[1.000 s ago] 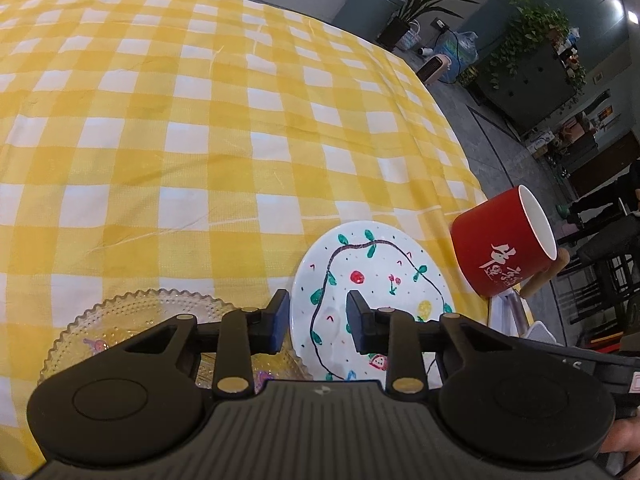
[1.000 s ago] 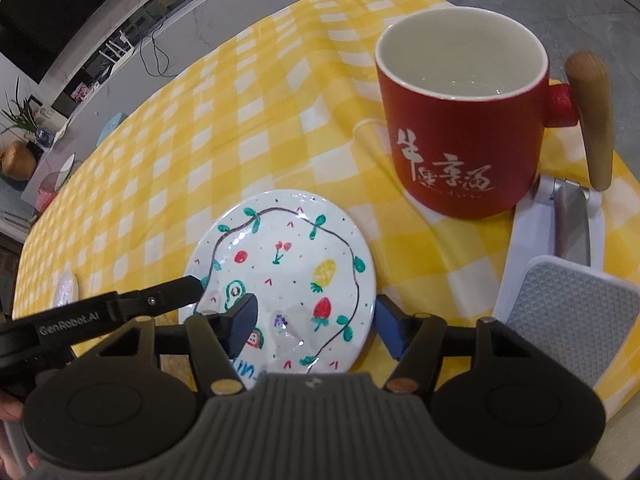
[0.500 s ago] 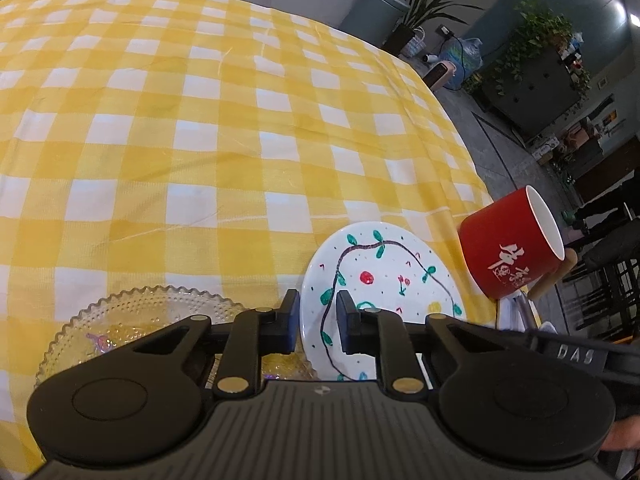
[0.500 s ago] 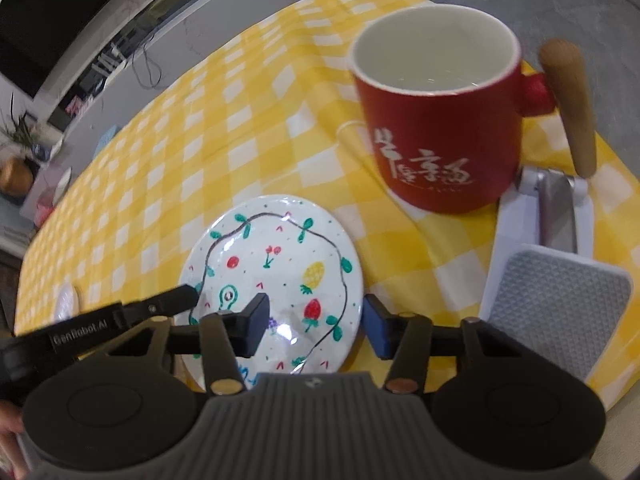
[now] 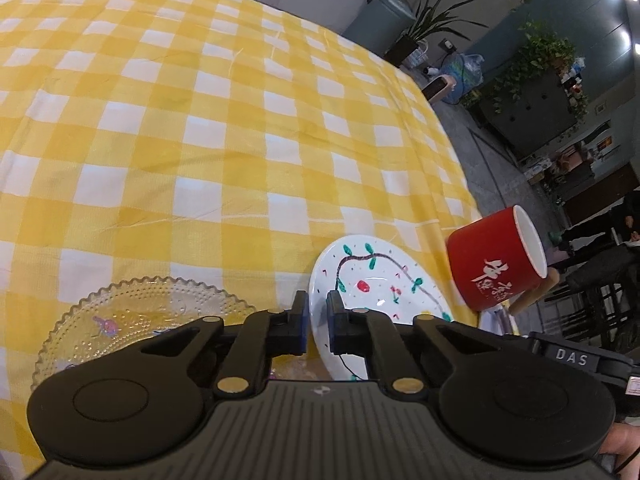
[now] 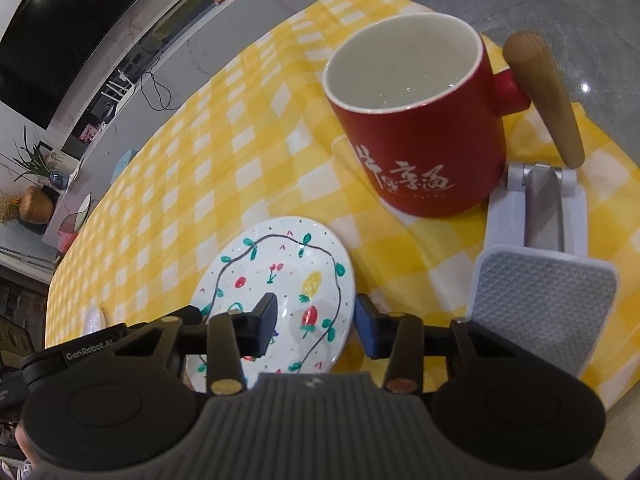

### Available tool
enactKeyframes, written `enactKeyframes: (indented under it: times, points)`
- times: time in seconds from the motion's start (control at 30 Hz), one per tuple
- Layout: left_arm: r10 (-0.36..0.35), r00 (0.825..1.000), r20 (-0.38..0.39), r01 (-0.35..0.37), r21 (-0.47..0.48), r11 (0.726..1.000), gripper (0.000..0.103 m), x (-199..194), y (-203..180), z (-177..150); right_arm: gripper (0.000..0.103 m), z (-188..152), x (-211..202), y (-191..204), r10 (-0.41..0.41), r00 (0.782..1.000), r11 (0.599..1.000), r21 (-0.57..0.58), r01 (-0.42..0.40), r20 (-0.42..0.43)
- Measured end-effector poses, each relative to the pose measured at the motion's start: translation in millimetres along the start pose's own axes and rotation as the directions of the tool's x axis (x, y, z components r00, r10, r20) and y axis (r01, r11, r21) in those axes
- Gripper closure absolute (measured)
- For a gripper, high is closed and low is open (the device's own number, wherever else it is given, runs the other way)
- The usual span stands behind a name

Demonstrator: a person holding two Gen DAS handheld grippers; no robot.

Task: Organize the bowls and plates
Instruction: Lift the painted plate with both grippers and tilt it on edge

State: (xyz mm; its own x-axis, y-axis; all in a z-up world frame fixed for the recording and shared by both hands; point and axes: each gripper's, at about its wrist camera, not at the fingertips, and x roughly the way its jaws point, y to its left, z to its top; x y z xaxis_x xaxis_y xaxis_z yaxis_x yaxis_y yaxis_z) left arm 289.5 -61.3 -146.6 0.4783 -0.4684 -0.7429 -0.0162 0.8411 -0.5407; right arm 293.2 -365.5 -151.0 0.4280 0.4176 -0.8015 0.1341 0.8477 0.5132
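Observation:
A white plate painted with fruit and a vine (image 5: 376, 284) (image 6: 280, 284) lies on the yellow checked tablecloth (image 5: 200, 140). My left gripper (image 5: 317, 326) is shut on the plate's left rim, which is tilted up a little. A clear glass plate (image 5: 140, 320) lies just left of it. My right gripper (image 6: 316, 326) is open, its fingers on either side of the painted plate's near right rim. A red mug with a wooden handle (image 5: 496, 264) (image 6: 420, 120) stands to the right.
A white and grey folding stand (image 6: 540, 264) lies right of the painted plate, by the table's right edge. A small white item (image 6: 94, 320) lies far left on the cloth. The cloth stretches away behind the plates.
My left gripper closed from open onto the painted plate's left rim and the plate tilted up. My right gripper stayed open and moved a little closer around the plate's right rim.

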Motion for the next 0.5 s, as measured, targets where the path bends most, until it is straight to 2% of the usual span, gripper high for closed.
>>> enactKeyframes:
  times: [0.17,0.33,0.5]
  points:
    - [-0.027,0.999,-0.017,0.027,-0.048,0.999,0.095,3.3,8.4,-0.6,0.063,1.2,-1.9,-8.4,0.031,1.000,0.998,0.055,-0.031,-0.003]
    - [-0.053,0.998,-0.022,0.051,-0.089,0.995,0.095,5.7,18.0,0.2,0.066,2.2,4.8,-22.7,0.084,0.995,0.981,0.182,-0.074,-0.048]
    - [-0.103,0.994,-0.041,0.095,-0.164,0.982,0.094,11.3,27.7,1.4,0.067,3.8,2.9,-28.8,0.120,0.992,0.966,0.232,-0.111,-0.026]
